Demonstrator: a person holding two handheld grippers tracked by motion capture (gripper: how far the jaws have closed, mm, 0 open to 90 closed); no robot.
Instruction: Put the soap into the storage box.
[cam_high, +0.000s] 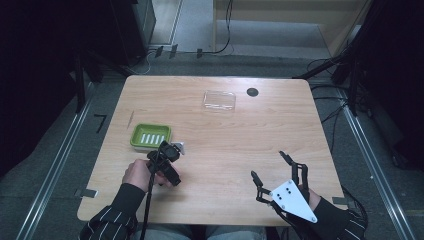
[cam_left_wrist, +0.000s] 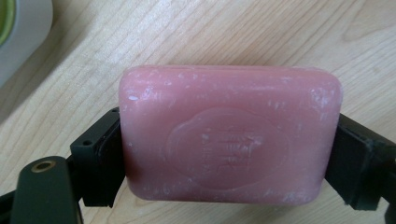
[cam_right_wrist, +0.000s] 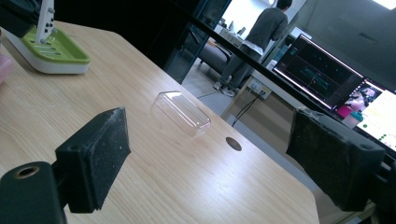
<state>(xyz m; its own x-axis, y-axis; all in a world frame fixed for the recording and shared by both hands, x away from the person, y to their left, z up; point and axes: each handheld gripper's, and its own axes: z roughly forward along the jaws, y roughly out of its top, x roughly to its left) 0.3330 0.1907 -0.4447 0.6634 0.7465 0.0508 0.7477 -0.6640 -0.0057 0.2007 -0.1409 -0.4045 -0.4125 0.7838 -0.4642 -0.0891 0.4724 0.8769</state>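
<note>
Soap (cam_left_wrist: 229, 135), a pink rounded bar with an oval stamp pressed into its face, is pinched by its short ends between the black pads of the left tool (cam_high: 170, 150), just above the pale wood-grain counter (cam_high: 225, 150). A green soap dish (cam_high: 150, 136) on a white base lies just beside that tool at ten o'clock. A clear plastic lid (cam_high: 219, 100) rests well apart at twelve o'clock. The right tool (cam_high: 272, 167) is held spread wide, with nothing between its jaws, low at five o'clock.
</note>
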